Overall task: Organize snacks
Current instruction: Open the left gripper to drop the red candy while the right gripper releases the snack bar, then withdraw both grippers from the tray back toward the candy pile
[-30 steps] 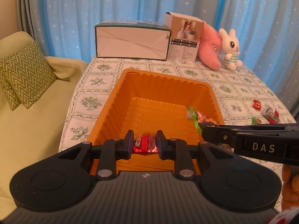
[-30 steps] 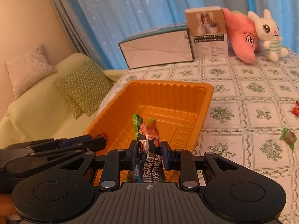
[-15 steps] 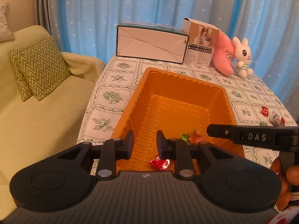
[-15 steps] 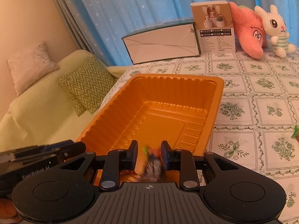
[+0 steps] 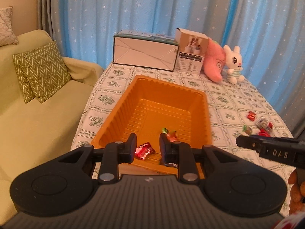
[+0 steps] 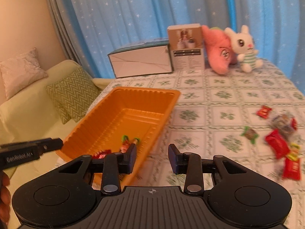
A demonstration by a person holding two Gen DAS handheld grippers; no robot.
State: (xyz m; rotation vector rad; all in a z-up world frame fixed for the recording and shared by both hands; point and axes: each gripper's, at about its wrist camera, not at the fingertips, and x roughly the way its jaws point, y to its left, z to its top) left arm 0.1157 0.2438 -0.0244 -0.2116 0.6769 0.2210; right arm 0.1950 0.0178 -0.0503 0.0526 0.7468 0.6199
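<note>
Both snacks held a second ago now lie in the orange tray [image 5: 200,103]: the red-wrapped candy [image 5: 144,150] that sat between the left jaws rests on the tray floor near its close end, and the green-and-orange packet [image 6: 128,143] that the right jaws clenched lies just beside it. Since then both tools have drawn back from the tray.

Left gripper [image 5: 148,147]: jaws stand a little apart with nothing between them; the candy seen through the gap lies below, on the tray floor, untouched by the pads. A dark wrapper edge shows under the right-hand finger, its contact unclear.

Right gripper [image 6: 152,158]: jaws are opening, empty, poised over the counter [image 6: 219,87] just beside the tray's right wall. In the left wrist view this tool enters from the right edge, marked "DAS", with fingers of the person's hand [image 5: 296,189] behind it.

Remaining snacks [image 6: 278,139]: a loose cluster of red, green and yellow wrappers lies on the patterned cloth to the right of the tray, well apart from it; the view is blurred there, so single items cannot be told.

Background: a long white box [image 5: 144,54], a small carton [image 5: 191,52], a pink plush [image 5: 214,64] and a white rabbit plush [image 5: 233,64] stand along the far edge of the counter, before a blue starred curtain [image 5: 152,9]. A sofa with a zigzag cushion [image 5: 41,70] lies to the left.
</note>
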